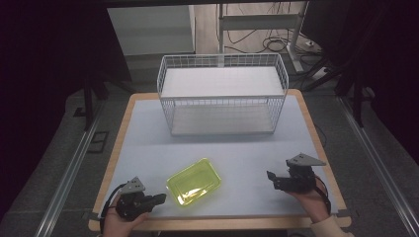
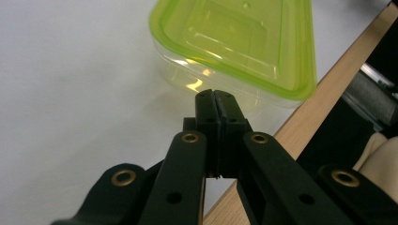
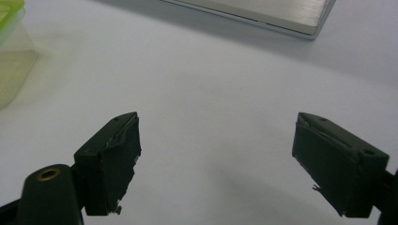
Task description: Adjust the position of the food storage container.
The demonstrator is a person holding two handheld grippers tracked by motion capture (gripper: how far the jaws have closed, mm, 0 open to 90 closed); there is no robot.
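A translucent yellow-green plastic container (image 1: pixel 194 182) with its lid on lies on the grey table mat near the front edge. My left gripper (image 1: pixel 159 199) rests at the front left, just short of the container's near-left corner, its jaws pressed together with nothing between them. In the left gripper view the shut fingertips (image 2: pixel 216 95) point at the container's (image 2: pixel 239 42) clear side wall without gripping it. My right gripper (image 1: pixel 271 177) sits at the front right, held by a hand, jaws wide apart over bare mat. The right gripper view has the container's corner (image 3: pixel 11 51) at far left.
A white wire basket rack (image 1: pixel 222 94) with two shelves stands at the back middle of the table; its base edge (image 3: pixel 263 11) appears in the right gripper view. The wooden table edge (image 2: pixel 324 89) runs close behind the container. Dark floor and rails surround the table.
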